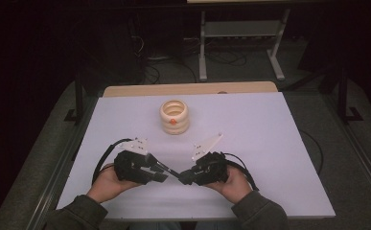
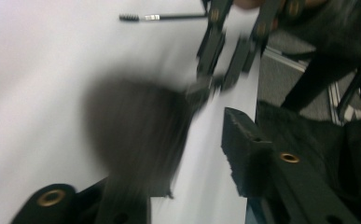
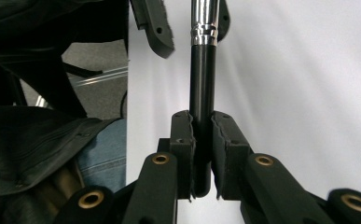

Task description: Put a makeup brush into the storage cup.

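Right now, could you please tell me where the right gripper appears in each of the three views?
High view: the right gripper is low and centre-right, pointing left.
Left gripper view: it comes in from the top, right of centre, jaws pointing down.
Right gripper view: its own jaws rise from the bottom centre, shut on a black rod.
Shared landmark: the white table top lies behind it in every view.
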Tool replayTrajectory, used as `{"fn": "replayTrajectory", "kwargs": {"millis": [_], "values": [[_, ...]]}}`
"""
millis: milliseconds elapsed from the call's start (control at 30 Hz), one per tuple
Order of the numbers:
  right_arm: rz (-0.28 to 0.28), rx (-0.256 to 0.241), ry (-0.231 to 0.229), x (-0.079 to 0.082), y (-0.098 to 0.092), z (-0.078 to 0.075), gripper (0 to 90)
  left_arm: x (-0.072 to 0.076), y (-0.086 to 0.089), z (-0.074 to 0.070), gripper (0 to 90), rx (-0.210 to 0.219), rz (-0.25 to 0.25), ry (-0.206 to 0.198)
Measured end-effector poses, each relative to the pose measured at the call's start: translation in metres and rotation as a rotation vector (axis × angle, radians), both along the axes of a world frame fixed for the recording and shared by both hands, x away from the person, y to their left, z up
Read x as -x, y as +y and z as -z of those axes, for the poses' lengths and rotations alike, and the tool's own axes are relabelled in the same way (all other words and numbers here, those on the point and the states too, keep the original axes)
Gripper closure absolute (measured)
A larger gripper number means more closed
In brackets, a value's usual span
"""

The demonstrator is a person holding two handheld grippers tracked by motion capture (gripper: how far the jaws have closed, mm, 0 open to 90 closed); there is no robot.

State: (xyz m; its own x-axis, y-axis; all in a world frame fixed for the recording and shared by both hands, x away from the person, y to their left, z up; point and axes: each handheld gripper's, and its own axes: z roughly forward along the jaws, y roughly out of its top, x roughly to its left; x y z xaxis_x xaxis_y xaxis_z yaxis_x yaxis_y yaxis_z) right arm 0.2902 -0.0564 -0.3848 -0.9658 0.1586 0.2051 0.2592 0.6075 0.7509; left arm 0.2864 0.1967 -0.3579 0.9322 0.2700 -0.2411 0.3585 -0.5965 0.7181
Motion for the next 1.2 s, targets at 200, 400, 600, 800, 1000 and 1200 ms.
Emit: {"fn": "replayTrajectory", "kwargs": {"millis": [200, 400, 600, 800, 1000, 1200], "values": [[0.008, -0.026, 0.011, -0.002, 0.006, 0.003, 78.8, -0.002, -0.008, 0.001, 68.8, 0.012, -0.033, 0.013], [0.018, -0.037, 0.030, 0.000, 0.010, 0.007, 78.8, -0.004, -0.008, 0.003, 70.8, 0.066, -0.062, 0.054], [0.017, -0.037, 0.003, 0.000, 0.014, 0.009, 78.6, -0.005, -0.010, 0.001, 77.2, 0.115, -0.090, 0.089], [0.049, -0.019, -0.015, 0.001, 0.012, 0.008, 71.9, -0.004, -0.014, -0.003, 77.6, 0.067, -0.092, 0.040], [0.085, -0.006, -0.027, -0.001, -0.001, 0.010, 62.1, -0.008, -0.016, -0.005, 77.6, 0.006, -0.112, 0.015], [0.143, -0.018, -0.008, -0.002, -0.020, 0.012, 55.1, -0.010, -0.019, -0.004, 77.6, -0.035, -0.125, 0.000]]}}
